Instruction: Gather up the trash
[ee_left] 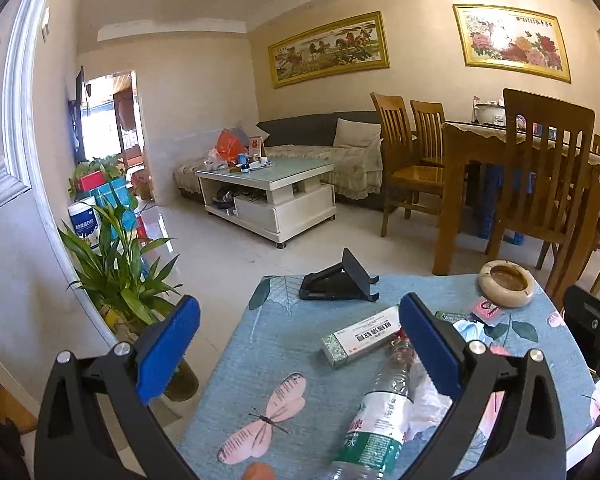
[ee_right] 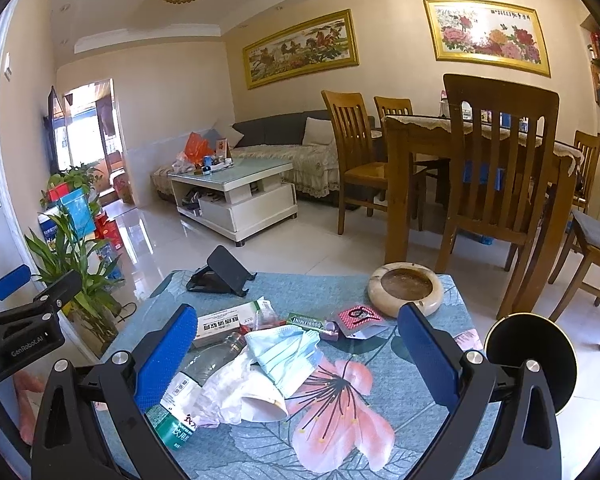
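Trash lies on a small table with a blue floral cloth (ee_right: 380,440). It includes an empty plastic bottle (ee_left: 380,412) (ee_right: 196,376), a white medicine box (ee_left: 360,336) (ee_right: 228,320), a blue face mask (ee_right: 288,352), crumpled white tissue (ee_right: 236,392), a green gum pack (ee_right: 306,322) and a red-and-white wrapper (ee_right: 358,318). My left gripper (ee_left: 300,340) is open above the bottle and box, holding nothing. My right gripper (ee_right: 300,354) is open above the mask and tissue, holding nothing.
A black phone stand (ee_left: 336,280) (ee_right: 224,270) and a stone ashtray (ee_left: 506,282) (ee_right: 406,286) sit at the table's far edge. A potted plant (ee_left: 120,276) stands left. A round black-and-gold object (ee_right: 536,360) is at right. Wooden chairs (ee_right: 496,176) and a dining table stand beyond.
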Demonstrator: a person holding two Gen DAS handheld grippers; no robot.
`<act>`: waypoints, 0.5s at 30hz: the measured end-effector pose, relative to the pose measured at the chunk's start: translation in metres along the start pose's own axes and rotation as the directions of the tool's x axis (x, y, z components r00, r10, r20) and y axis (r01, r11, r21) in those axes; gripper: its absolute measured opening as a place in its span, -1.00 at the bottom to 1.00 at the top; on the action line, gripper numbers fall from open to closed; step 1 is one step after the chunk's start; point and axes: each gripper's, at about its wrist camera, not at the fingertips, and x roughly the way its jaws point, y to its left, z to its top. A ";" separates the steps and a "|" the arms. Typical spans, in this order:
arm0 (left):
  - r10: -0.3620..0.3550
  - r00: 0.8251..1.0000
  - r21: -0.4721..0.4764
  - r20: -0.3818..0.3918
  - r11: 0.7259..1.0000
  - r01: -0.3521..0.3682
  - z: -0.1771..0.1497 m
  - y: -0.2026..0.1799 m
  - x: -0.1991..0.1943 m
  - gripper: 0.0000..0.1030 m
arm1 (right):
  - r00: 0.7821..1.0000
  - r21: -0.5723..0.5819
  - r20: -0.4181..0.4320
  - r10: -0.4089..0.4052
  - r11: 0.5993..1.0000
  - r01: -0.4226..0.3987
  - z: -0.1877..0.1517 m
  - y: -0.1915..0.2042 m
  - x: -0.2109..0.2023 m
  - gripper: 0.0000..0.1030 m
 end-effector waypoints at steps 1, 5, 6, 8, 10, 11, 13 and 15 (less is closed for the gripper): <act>-0.006 1.000 -0.003 -0.003 1.000 0.006 0.000 0.001 0.001 0.94 | 1.000 -0.002 0.004 -0.003 1.000 0.003 0.000 0.001 -0.001 0.94; -0.018 1.000 -0.008 -0.014 1.000 0.018 -0.002 0.000 0.003 0.94 | 1.000 -0.006 0.004 -0.005 1.000 0.005 -0.001 0.002 0.000 0.94; -0.019 1.000 -0.009 -0.014 1.000 0.019 -0.002 0.000 0.002 0.94 | 1.000 -0.005 0.003 -0.004 1.000 0.004 -0.002 0.002 -0.001 0.94; -0.021 1.000 -0.010 -0.014 1.000 0.021 -0.002 0.000 0.002 0.94 | 1.000 -0.005 0.003 -0.005 1.000 0.005 -0.002 0.003 -0.001 0.94; -0.024 1.000 -0.013 -0.013 1.000 0.024 -0.002 0.001 0.002 0.94 | 1.000 -0.005 0.004 -0.004 1.000 0.004 -0.002 0.003 -0.001 0.94; -0.026 1.000 -0.013 -0.013 1.000 0.025 -0.003 0.001 0.002 0.94 | 1.000 -0.005 0.004 -0.005 1.000 0.005 -0.002 0.003 -0.001 0.94; -0.026 1.000 -0.010 -0.013 1.000 0.026 -0.003 0.001 0.001 0.94 | 1.000 -0.007 0.004 -0.005 1.000 0.005 -0.002 0.003 -0.001 0.94; -0.026 1.000 -0.009 -0.012 1.000 0.026 -0.002 0.000 0.002 0.94 | 1.000 -0.006 0.004 -0.005 1.000 0.005 -0.002 0.002 -0.001 0.94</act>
